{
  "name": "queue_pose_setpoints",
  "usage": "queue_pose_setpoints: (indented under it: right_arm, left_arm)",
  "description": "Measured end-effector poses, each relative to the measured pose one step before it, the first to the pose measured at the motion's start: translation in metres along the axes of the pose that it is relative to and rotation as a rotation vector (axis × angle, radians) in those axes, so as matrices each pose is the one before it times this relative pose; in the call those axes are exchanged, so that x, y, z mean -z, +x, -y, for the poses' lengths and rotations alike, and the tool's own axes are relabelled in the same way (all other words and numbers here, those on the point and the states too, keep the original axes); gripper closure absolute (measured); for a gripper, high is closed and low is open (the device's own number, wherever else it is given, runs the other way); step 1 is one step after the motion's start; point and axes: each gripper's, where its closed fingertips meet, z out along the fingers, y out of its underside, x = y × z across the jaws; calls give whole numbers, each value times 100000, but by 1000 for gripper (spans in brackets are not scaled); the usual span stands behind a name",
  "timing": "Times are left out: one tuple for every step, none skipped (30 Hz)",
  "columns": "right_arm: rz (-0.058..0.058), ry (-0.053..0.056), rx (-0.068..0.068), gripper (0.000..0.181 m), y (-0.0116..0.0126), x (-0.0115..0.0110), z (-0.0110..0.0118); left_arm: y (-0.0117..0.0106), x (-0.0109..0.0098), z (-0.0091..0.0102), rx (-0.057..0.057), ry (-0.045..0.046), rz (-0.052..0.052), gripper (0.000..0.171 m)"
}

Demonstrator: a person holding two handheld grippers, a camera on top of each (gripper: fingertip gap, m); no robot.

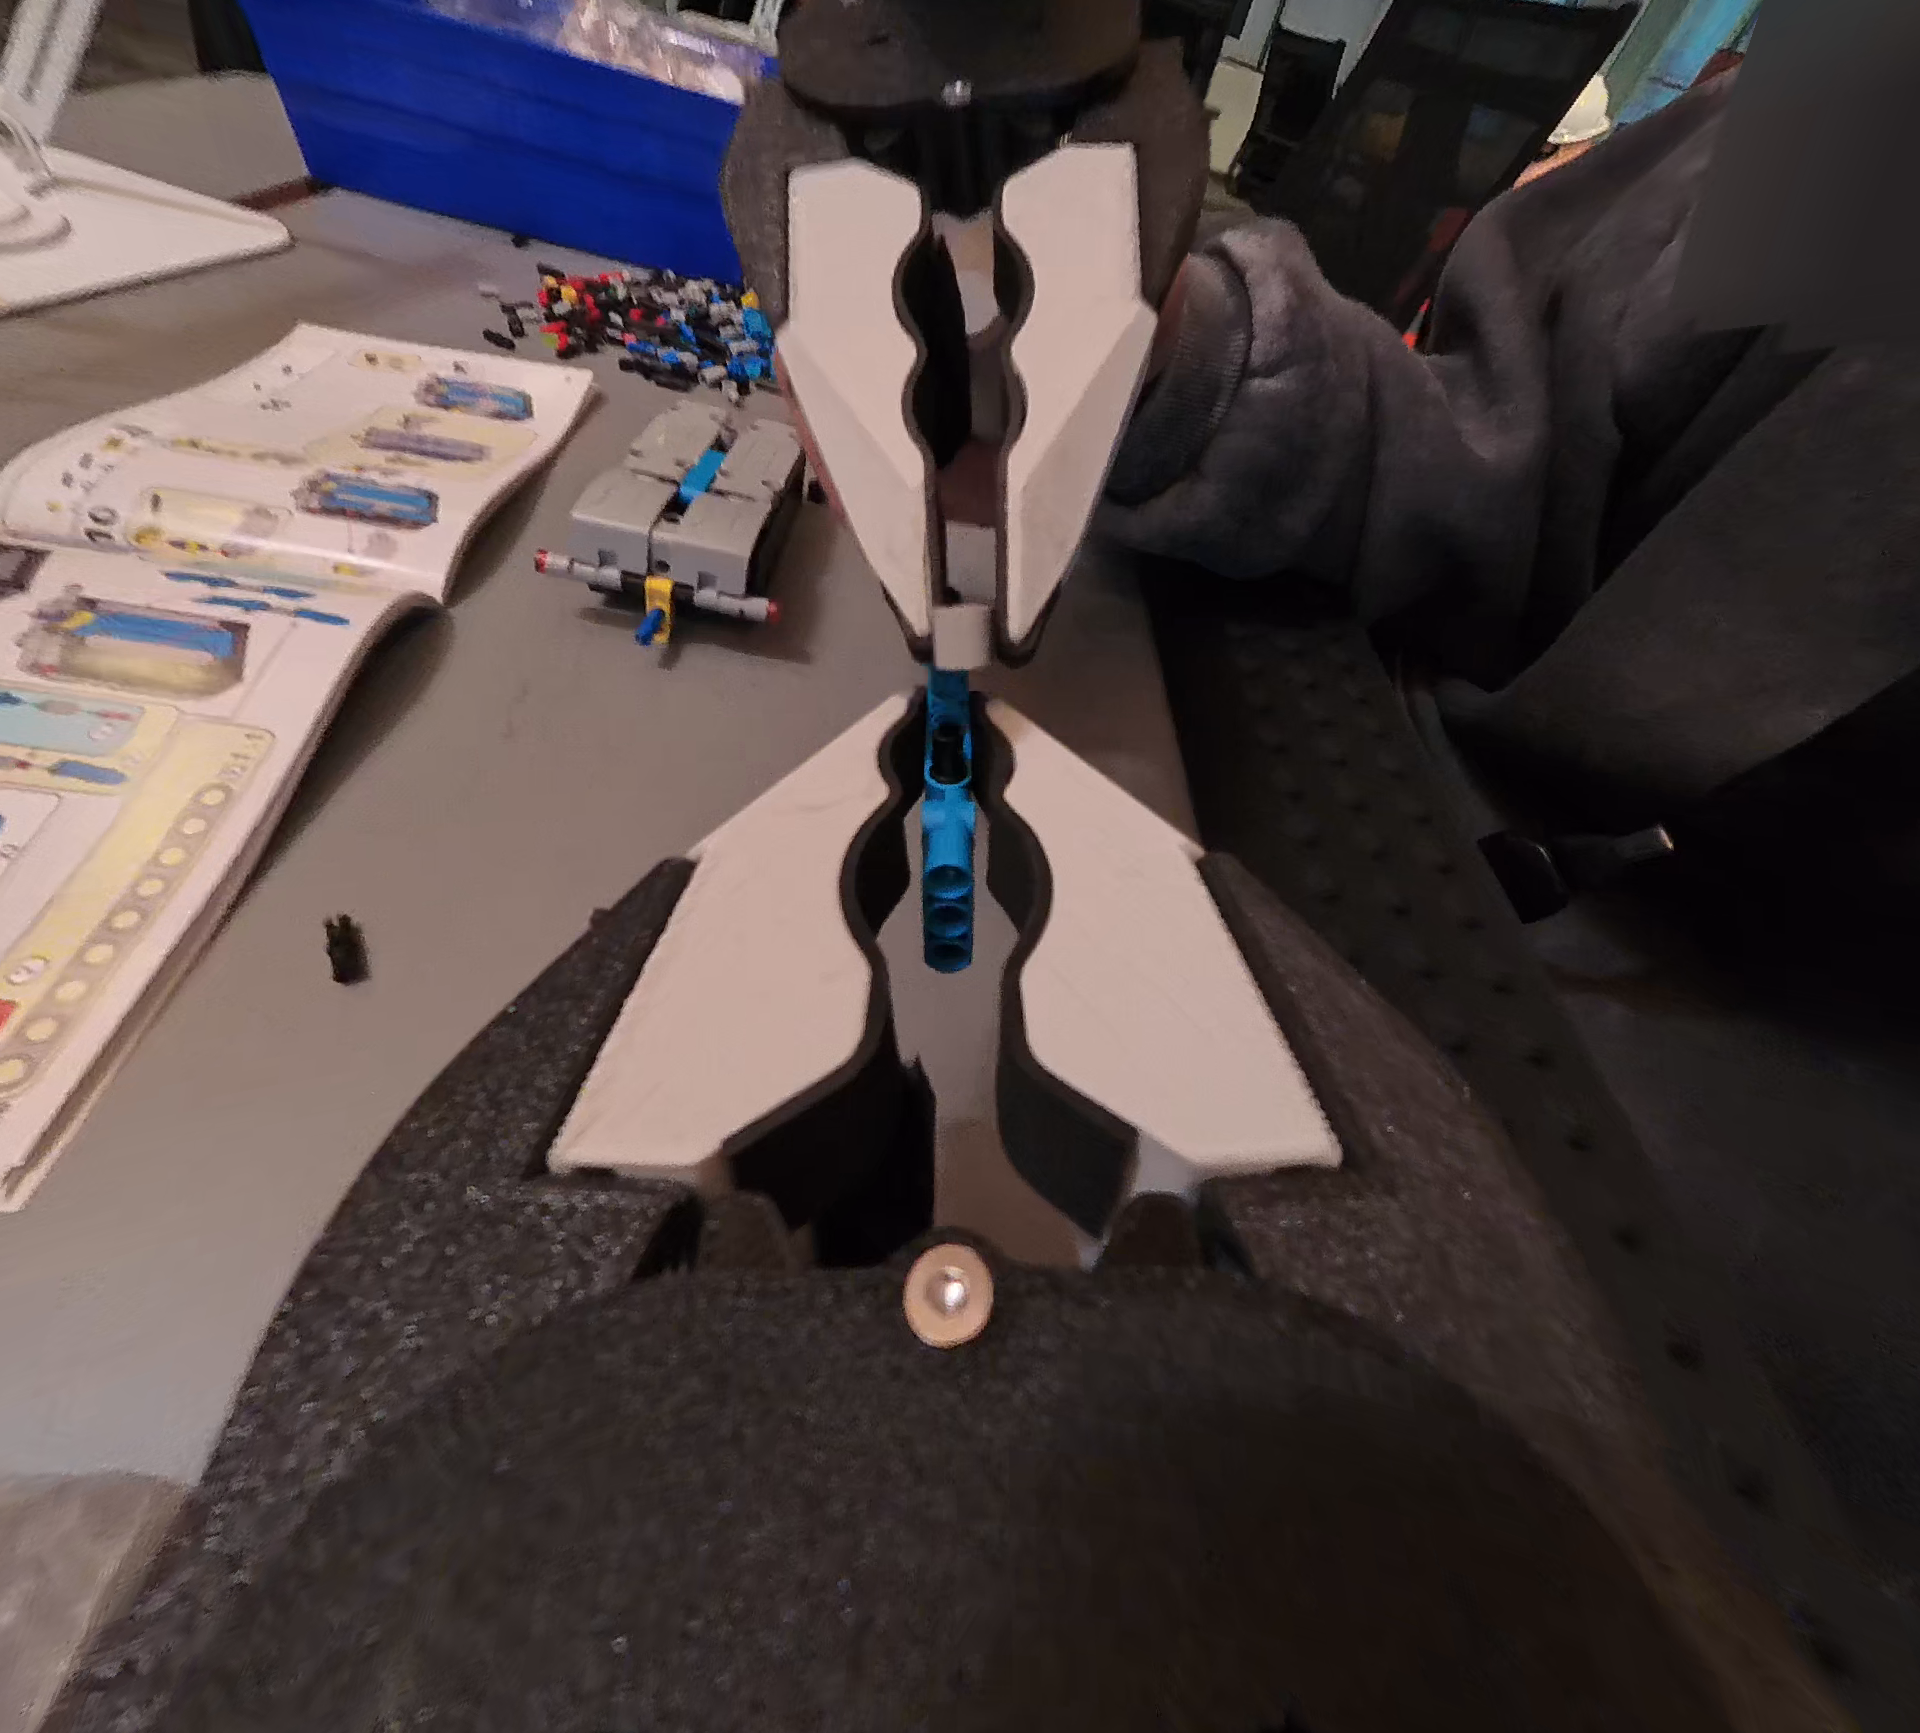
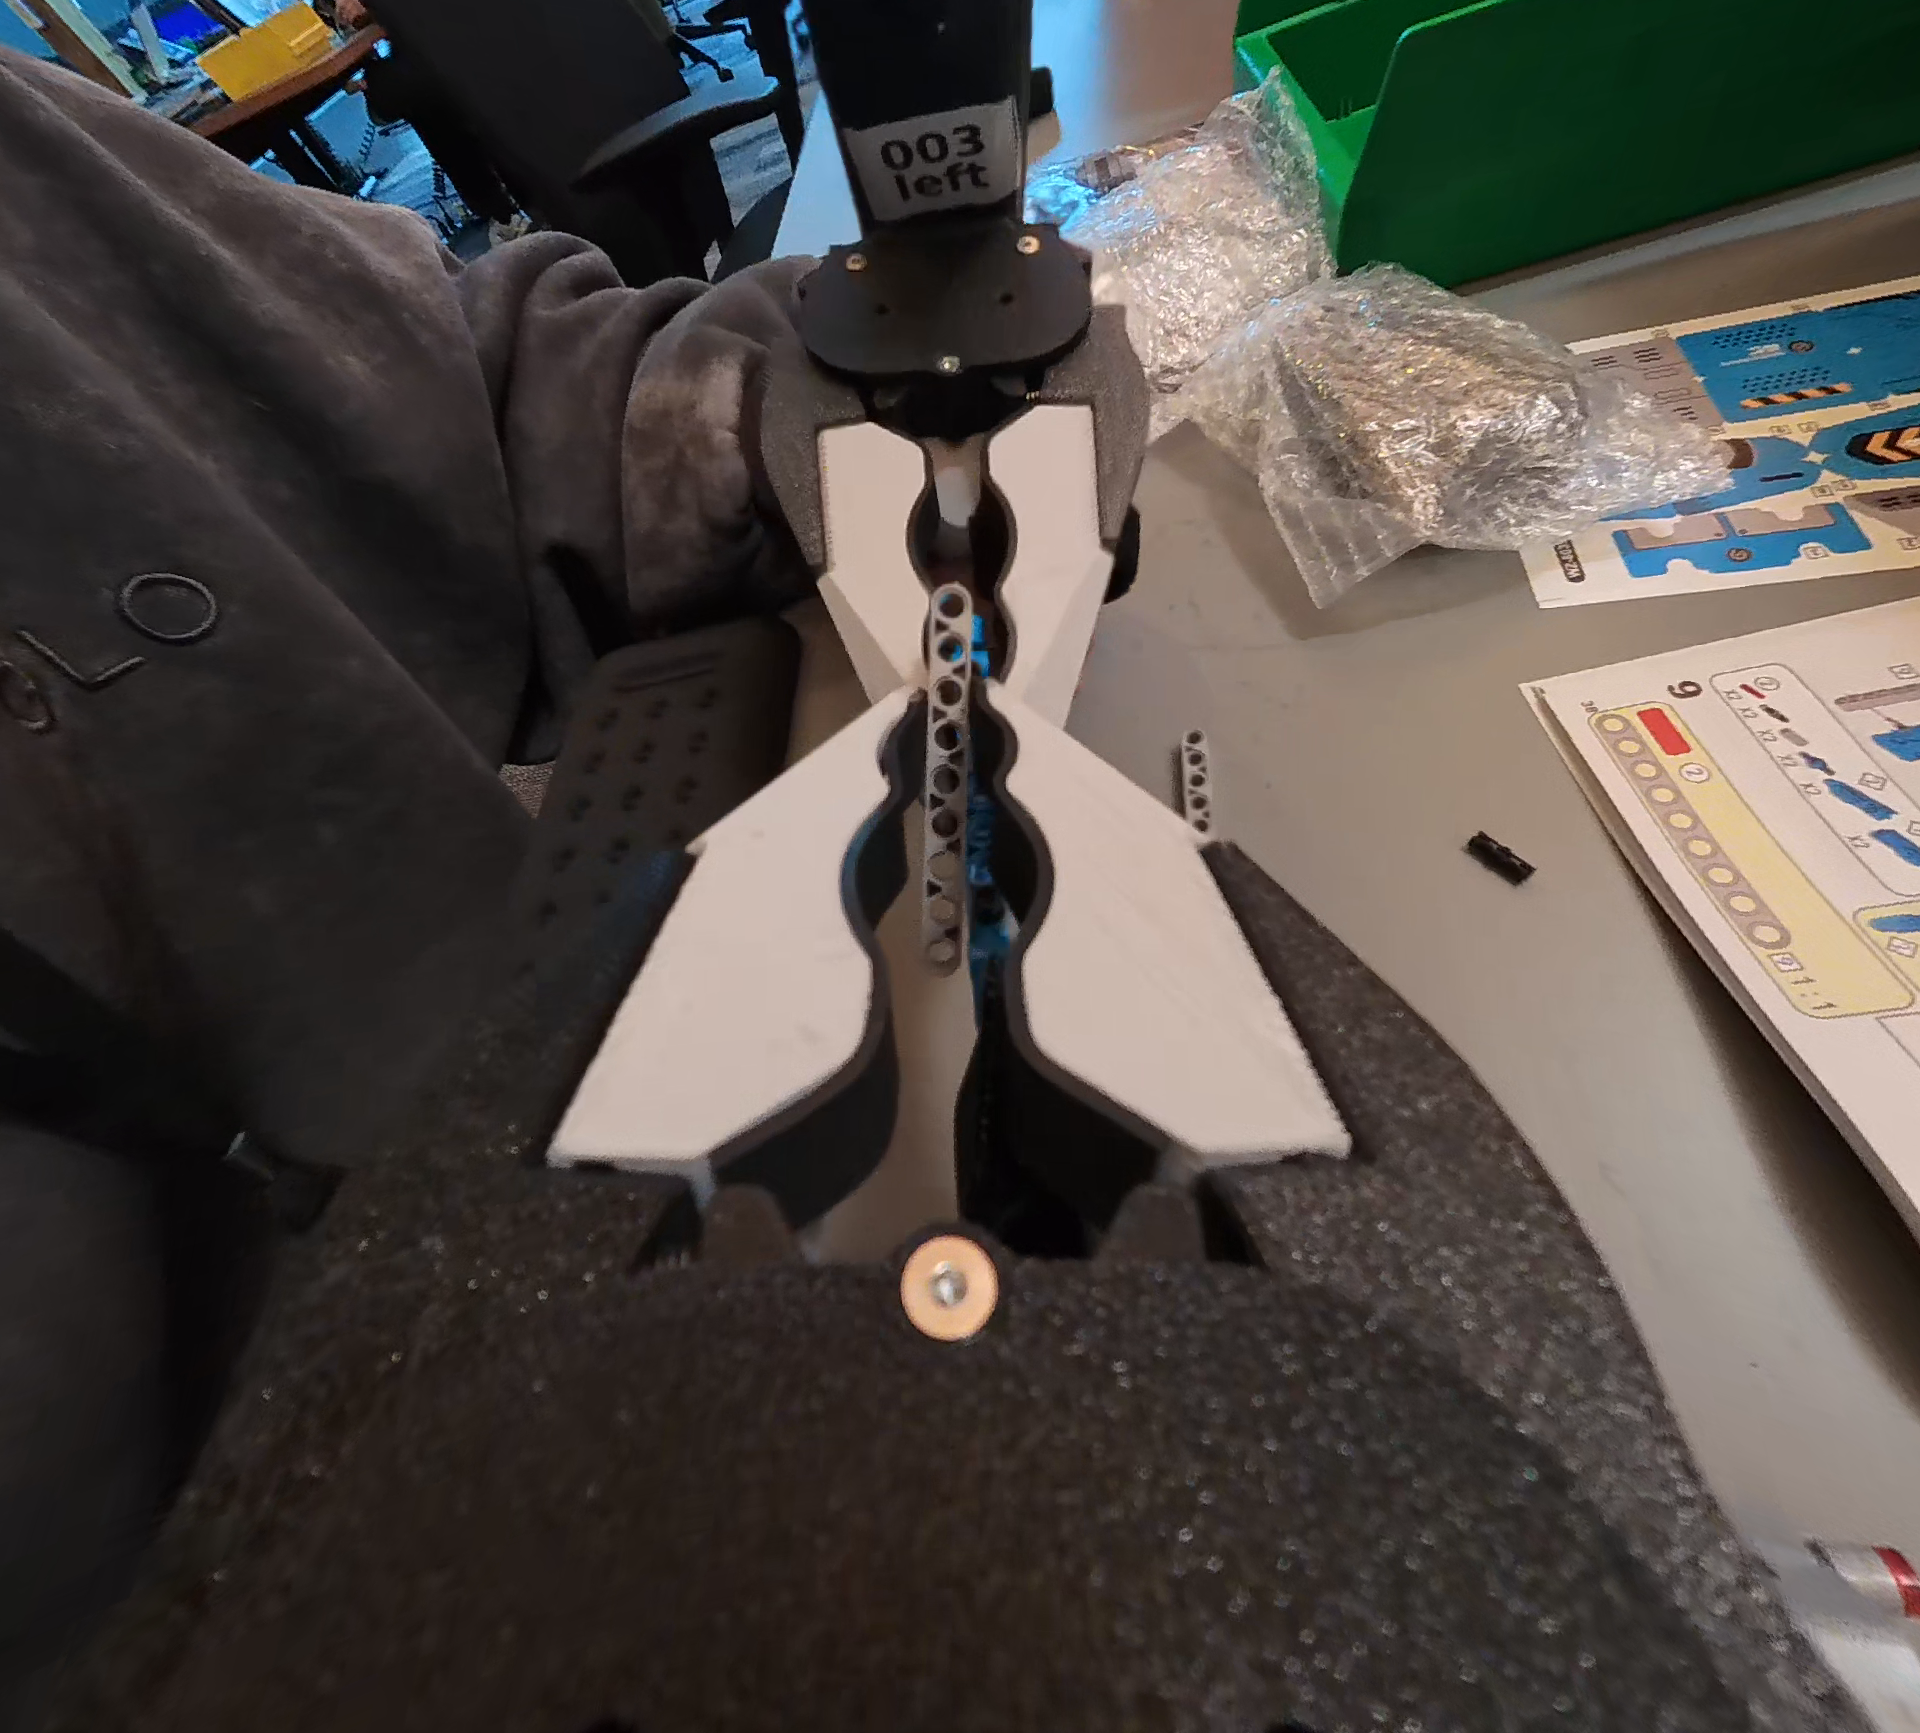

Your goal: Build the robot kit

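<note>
The left gripper (image 1: 945, 707) is clenched on a glossy blue plastic beam (image 1: 945, 862) with round holes, and the right gripper (image 2: 951, 696) grasps a thin grey perforated beam (image 2: 948, 779); their white tips meet over the near edge of the smooth grey table (image 1: 540, 800). To the left lie an open instruction booklet (image 1: 239, 582), a blocky grey model (image 1: 686, 520) and, farther off, a heap of small bricks (image 1: 655, 322).

Right claw (image 2: 951, 707) clamped on a grey perforated beam (image 2: 945, 779), tip to tip with the left claw (image 2: 961, 681).

Blue beam (image 1: 943, 836), grey holed beam (image 2: 945, 810)
</note>
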Motion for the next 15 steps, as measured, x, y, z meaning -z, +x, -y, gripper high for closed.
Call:
queue_pose_setpoints:
  right_arm:
    - [-1174, 323, 313, 175, 235, 167, -6]
    - [-1224, -466, 126, 175, 229, 282, -85]
    - [-2654, -1830, 1138, 175, 384, 426, -239]
    - [-3993, -4697, 2410, 175, 463, 414, -721]
    - [-2605, -9157, 3592, 175, 43, 232, -1523]
    - [436, -11201, 3188, 175, -628, -61, -2000]
    - [-687, -10872, 2899, 175, -550, -352, -1995]
    - [-3481, -8918, 3513, 175, -110, -530, -1694]
    - [-2207, -5914, 2142, 175, -206, -585, -1181]
    - [-150, -3898, 345, 175, -428, -561, -851]
    - [197, -3747, -621, 175, -360, -538, -864]
    - [-1597, -2772, -475, 175, 26, -497, -758]
    - [-1705, -1372, -237, 175, 172, -451, -603]
    - [-130, 4211, -940, 175, 68, 19, 312]
    - [184, 3110, -1371, 175, 107, 124, 236]
  left_arm:
    - [-53, -172, -570, 2129, -3179, -822, 166]
    - [-270, -139, -604, 2024, -3558, 603, 166]
    - [-344, -65, -563, 930, -3478, 1324, 166]
    - [-77, -6, -651, 189, -4402, -216, 166]
    - [113, 43, -634, -458, -4276, -1060, 166]
    - [64, 14, -456, -509, -3050, -311, 166]
    - [74, -32, -256, -695, -1639, 16, 166]
    - [66, -107, -286, -493, -1727, -52, 166]
    - [-33, -189, -398, -764, -2283, 449, 166]
    - [-60, -236, -417, -1421, -2350, 893, 166]
    - [59, -269, -476, -1493, -2953, 496, 166]
    - [126, -244, -397, -1803, -2694, 410, 166]
    - [169, -173, -224, -1903, -1624, 300, 166]
    - [134, -75, -31, -1528, -531, 399, 165]
    - [62, -22, -8, -602, -316, 260, 165]
